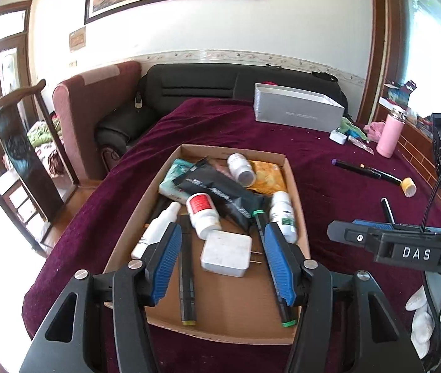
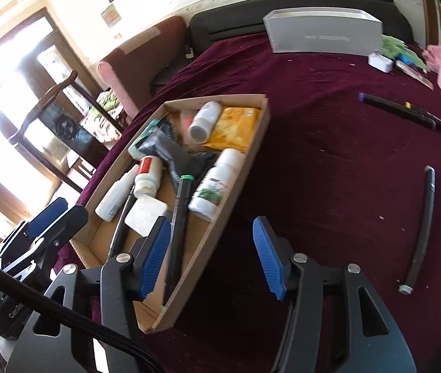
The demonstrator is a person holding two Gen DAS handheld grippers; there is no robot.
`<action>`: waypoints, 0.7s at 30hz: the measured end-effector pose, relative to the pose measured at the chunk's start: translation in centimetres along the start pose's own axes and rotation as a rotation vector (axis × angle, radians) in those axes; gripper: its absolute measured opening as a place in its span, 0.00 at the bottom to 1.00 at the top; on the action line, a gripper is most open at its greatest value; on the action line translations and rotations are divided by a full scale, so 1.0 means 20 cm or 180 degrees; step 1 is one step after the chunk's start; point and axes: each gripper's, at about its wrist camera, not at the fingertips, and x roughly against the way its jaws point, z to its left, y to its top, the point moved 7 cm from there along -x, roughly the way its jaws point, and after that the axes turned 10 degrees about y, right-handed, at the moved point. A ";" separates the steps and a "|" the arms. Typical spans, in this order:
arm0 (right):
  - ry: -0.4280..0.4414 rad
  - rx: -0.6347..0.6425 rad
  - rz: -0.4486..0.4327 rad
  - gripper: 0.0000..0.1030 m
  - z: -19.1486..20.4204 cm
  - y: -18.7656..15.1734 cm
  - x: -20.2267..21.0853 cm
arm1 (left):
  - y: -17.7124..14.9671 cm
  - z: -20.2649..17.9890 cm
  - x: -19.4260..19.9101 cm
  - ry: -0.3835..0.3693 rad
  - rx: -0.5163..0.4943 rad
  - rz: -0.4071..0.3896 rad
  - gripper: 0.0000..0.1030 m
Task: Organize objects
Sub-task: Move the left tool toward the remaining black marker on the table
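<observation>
A shallow cardboard box (image 1: 236, 153) (image 2: 214, 99) on the dark red cloth holds white bottles (image 1: 203, 214), a white charger (image 1: 226, 253), a green-capped black marker (image 2: 178, 223), another black marker (image 1: 186, 267) and pouches. My left gripper (image 1: 222, 227) hovers open over the box's near end, with nothing pressed between its blue pads. My right gripper (image 2: 211, 221) is open too and straddles the box's right wall from above, gripping nothing. Loose black markers (image 2: 419, 230) (image 1: 360, 169) lie on the cloth to the right. Each gripper shows at the edge of the other's view.
A grey carton (image 1: 298, 112) stands at the far side of the table, with a small white adapter (image 1: 337, 136) and a pink bottle (image 1: 389, 136) to its right. A yellow-capped item (image 1: 408, 186) lies near the right edge. Behind are a black sofa (image 1: 195, 87) and a wooden chair (image 1: 18, 143).
</observation>
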 end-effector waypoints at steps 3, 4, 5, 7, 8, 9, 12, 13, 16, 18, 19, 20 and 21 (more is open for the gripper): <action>-0.0007 -0.0104 -0.0065 0.55 -0.07 -0.01 0.06 | 0.01 -0.06 0.02 0.0009 -0.0097 -0.0029 0.52; -0.0009 -0.0137 -0.0083 0.55 -0.10 -0.01 0.08 | 0.01 -0.09 0.03 0.0010 -0.0134 -0.0036 0.52; -0.0010 -0.0181 -0.0107 0.55 -0.13 -0.01 0.11 | 0.01 -0.11 0.04 0.0006 -0.0173 -0.0040 0.52; -0.0015 -0.0235 -0.0138 0.55 -0.17 -0.02 0.14 | 0.01 -0.15 0.05 -0.0001 -0.0237 -0.0039 0.52; -0.0021 -0.0265 -0.0157 0.55 -0.20 -0.02 0.16 | 0.01 -0.18 0.05 -0.0009 -0.0273 -0.0036 0.52; -0.0025 -0.0299 -0.0177 0.56 -0.23 -0.03 0.18 | 0.01 -0.19 0.05 -0.0015 -0.0303 -0.0031 0.52; -0.0030 -0.0402 -0.0232 0.58 -0.31 -0.03 0.22 | 0.01 -0.26 0.06 -0.0046 -0.0386 -0.0010 0.52; -0.0034 -0.0444 -0.0252 0.58 -0.34 -0.03 0.24 | 0.01 -0.28 0.06 -0.0076 -0.0405 0.0004 0.52; -0.0054 -0.0586 -0.0327 0.58 -0.45 -0.05 0.31 | 0.01 -0.36 0.07 -0.0256 -0.0440 0.0071 0.52; -0.0103 -0.0698 -0.0391 0.58 -0.55 -0.06 0.38 | 0.00 -0.45 0.07 -0.0416 -0.0491 0.0107 0.52; -0.0137 -0.0763 -0.0423 0.58 -0.60 -0.08 0.42 | 0.00 -0.51 0.07 -0.0533 -0.0530 0.0138 0.54; -0.0175 -0.0837 -0.0457 0.58 -0.66 -0.09 0.46 | -0.01 -0.56 0.07 -0.0614 -0.0552 0.0169 0.56; -0.0219 -0.0928 -0.0508 0.59 -0.73 -0.11 0.51 | -0.02 -0.62 0.06 -0.0709 -0.0577 0.0211 0.57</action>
